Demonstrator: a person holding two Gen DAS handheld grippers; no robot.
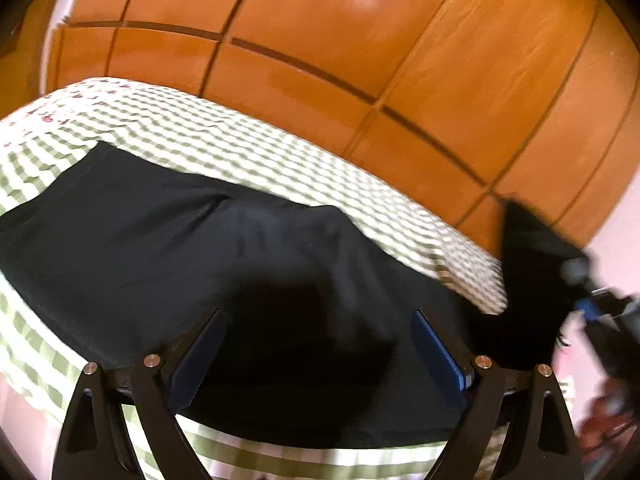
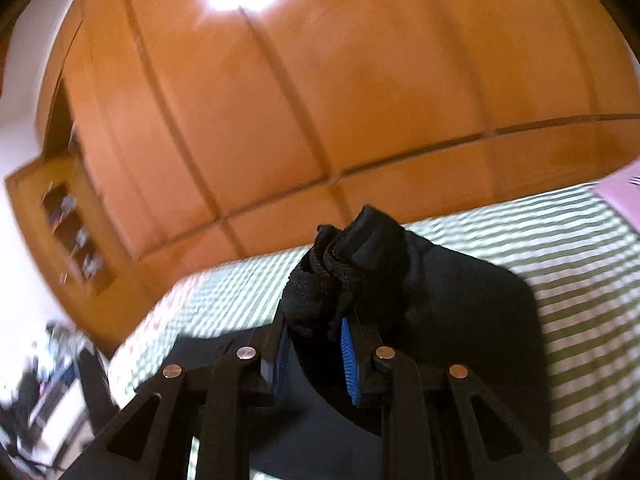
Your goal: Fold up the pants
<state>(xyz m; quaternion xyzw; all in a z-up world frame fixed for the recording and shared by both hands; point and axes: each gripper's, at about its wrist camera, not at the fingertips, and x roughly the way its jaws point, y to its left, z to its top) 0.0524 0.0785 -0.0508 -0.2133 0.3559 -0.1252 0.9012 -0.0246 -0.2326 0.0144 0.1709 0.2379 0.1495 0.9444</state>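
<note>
Two grippers worked the black pants (image 1: pixel 168 240), which lay across the middle of the frame on the checked bed (image 1: pixel 256 148). The left gripper (image 1: pixel 316 344) hung with fingers wide apart and empty above the cloth, while the right gripper (image 2: pixel 316 344) pinched a bunched edge of fabric. The cloth looked soft, light and limp, so a hem or waistband corner seemed the best hold.

Matt black cloth pants (image 1: pixel 168 248) lie on a green-checked woven bedsheet (image 1: pixel 248 148); behind, a glossy orange-brown wooden wardrobe (image 1: pixel 360 40) reflects lamplight.
</note>
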